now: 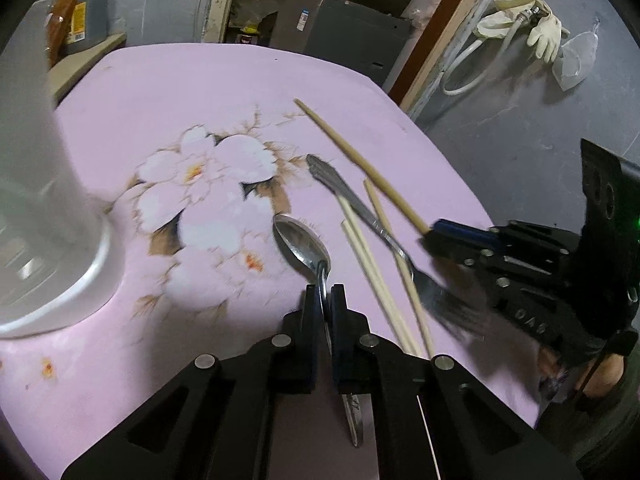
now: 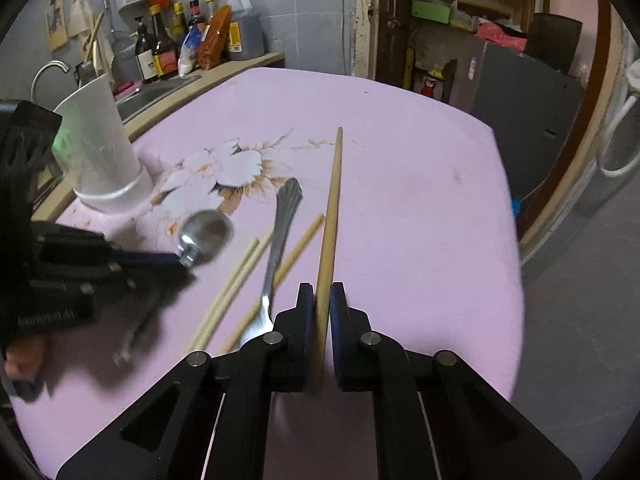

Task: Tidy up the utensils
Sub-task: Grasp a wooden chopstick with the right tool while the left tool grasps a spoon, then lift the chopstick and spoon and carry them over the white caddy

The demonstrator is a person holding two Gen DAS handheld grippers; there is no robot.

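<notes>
At the far left of the pink flowered tablecloth (image 1: 248, 80) stands one white cylindrical utensil holder (image 1: 44, 208), upright. Beside it lies one steel spoon (image 1: 304, 246); the left gripper (image 1: 326, 296) is clamped on the spoon's handle just behind the bowl, and the handle end sticks out beneath the jaws. To the right lie three pale wooden chopsticks (image 1: 374, 276), two side by side and touching, the third slightly apart and crossing under one steel fork (image 1: 360, 212), whose tines point toward the near edge of the table. Further right, a fourth, darker chopstick (image 2: 332, 208) is pinched near its thick end by the right gripper (image 2: 322, 300), its thin tip pointing away across the cloth. That makes four chopsticks, one spoon, one fork, one holder.
</notes>
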